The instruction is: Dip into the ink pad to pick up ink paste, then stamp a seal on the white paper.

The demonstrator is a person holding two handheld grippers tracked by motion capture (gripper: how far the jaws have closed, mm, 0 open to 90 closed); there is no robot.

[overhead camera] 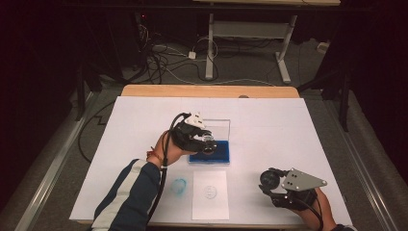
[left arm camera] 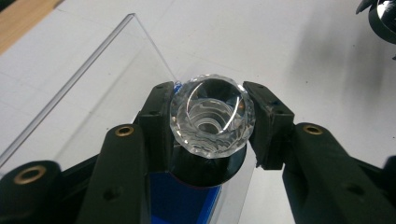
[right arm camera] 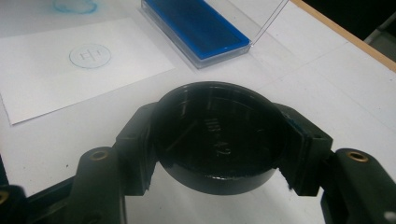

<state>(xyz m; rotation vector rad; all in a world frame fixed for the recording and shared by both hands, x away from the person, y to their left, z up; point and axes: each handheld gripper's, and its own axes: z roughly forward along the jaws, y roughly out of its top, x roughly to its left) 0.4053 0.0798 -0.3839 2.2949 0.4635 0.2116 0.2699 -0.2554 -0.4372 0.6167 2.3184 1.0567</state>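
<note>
my left tongs [overhead camera: 206, 140] clamp a faceted clear glass stamp [left arm camera: 212, 116] just above the blue ink pad [overhead camera: 211, 153] mid-surface; the white paper sheet [overhead camera: 210, 195] lies nearer the front edge. my right tongs [overhead camera: 271, 185] grip a black round cap [right arm camera: 219, 135].

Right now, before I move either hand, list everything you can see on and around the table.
Stamp: one, clear faceted top on a black base, held in the left gripper above the ink pad.
Ink pad: one, blue, in an open clear case, table centre.
Black cap: one, round, clamped in the right gripper.
Paper sheet: one, white, near edge, bearing a faint round stamp print.
Ink smudge: one, blue, left of the sheet.
Table: one, white cover over wood.
Second table: one, white legs, behind.
Cables: several, on the floor.
Left gripper: shut on the stamp.
Right gripper: shut on the cap.
</note>
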